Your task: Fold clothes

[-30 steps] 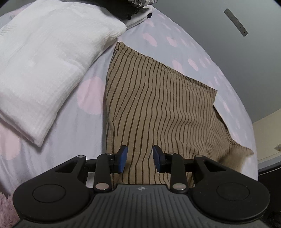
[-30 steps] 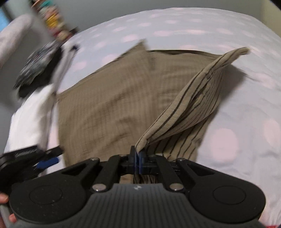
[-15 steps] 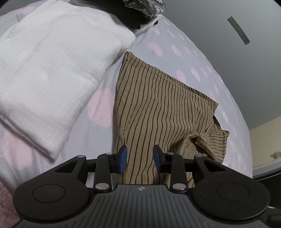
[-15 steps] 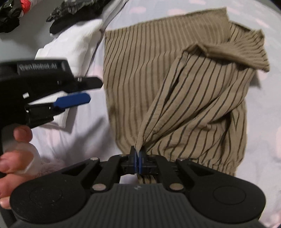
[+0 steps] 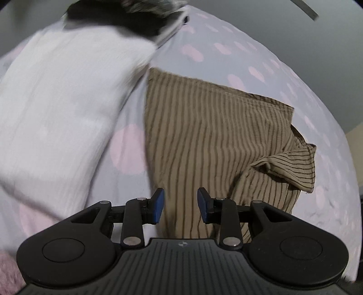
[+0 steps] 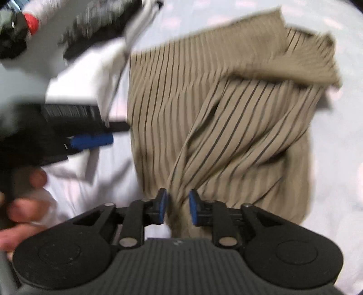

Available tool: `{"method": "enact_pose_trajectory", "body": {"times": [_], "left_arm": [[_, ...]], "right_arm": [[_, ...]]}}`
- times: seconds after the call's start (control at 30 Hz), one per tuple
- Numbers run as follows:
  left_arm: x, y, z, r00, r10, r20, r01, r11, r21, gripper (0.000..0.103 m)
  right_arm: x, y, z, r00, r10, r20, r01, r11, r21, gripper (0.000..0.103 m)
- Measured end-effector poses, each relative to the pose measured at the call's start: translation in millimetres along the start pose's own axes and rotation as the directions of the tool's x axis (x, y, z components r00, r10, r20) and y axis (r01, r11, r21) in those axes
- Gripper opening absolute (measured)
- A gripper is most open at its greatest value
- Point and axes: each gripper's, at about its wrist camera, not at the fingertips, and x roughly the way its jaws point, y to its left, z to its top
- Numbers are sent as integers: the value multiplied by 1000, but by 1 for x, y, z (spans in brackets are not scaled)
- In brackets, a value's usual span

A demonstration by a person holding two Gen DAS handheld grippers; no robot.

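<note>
Polka-dot bedsheet (image 5: 226,48) is carrying everything here, pale with pink spots. Lying flat in the middle of it is the brown striped garment (image 5: 204,140) — thin, floppy cotton by the look of it, so I'm guessing it's weighing next to nothing and sliding easily. One side is already flopping over the body in a loose, rumpled flap, so pinching hems or corners seems the way to go, not the middle.

Right tool (image 6: 177,207) is spreading its jaws, with a ridge of the striped cloth sitting between them and no longer squeezed. Left tool (image 5: 180,205) is hanging half spread over the near edge, gripping nothing.

Counting up: one striped garment, one folded white cloth (image 5: 59,109) beside it, a dark pile (image 5: 127,15) behind — too blurry to count.
</note>
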Motion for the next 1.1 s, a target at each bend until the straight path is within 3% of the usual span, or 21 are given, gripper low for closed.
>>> {"method": "enact_pose_trajectory", "body": {"times": [0.1, 0.2, 0.37, 0.57, 0.63, 0.67, 0.7, 0.73, 0.87, 1.1], "left_arm": [[3, -14, 16, 999, 17, 33, -20, 997, 79, 36], [7, -24, 34, 994, 40, 103, -55, 988, 143, 36], [27, -31, 37, 980, 46, 192, -97, 960, 263, 36], [56, -22, 42, 985, 68, 160, -108, 962, 252, 36], [58, -18, 45, 987, 58, 150, -92, 969, 231, 36], [59, -17, 46, 987, 55, 148, -89, 970, 227, 36], [60, -16, 47, 988, 53, 147, -85, 971, 223, 36], [60, -15, 48, 987, 53, 148, -85, 972, 221, 36], [56, -9, 52, 985, 57, 164, -88, 978, 187, 36], [40, 16, 67, 979, 42, 197, -58, 995, 78, 36]], "right_arm": [[-31, -31, 24, 996, -34, 88, 31, 999, 42, 39], [-49, -79, 46, 982, -108, 153, 82, 982, 169, 49], [-48, -162, 67, 971, -153, 182, 65, 908, 415, 60], [-18, -207, 82, 974, -134, 184, 15, 845, 535, 61], [-6, -214, 86, 977, -110, 184, -12, 829, 559, 57], [-1, -214, 87, 979, -96, 179, -23, 823, 568, 48], [3, -214, 89, 981, -85, 172, -30, 818, 574, 32], [5, -213, 90, 983, -79, 169, -33, 819, 574, 25], [-11, -188, 108, 974, -104, 200, 1, 889, 458, 5], [-34, -100, 169, 963, -100, 250, 51, 979, 195, 3]]}}
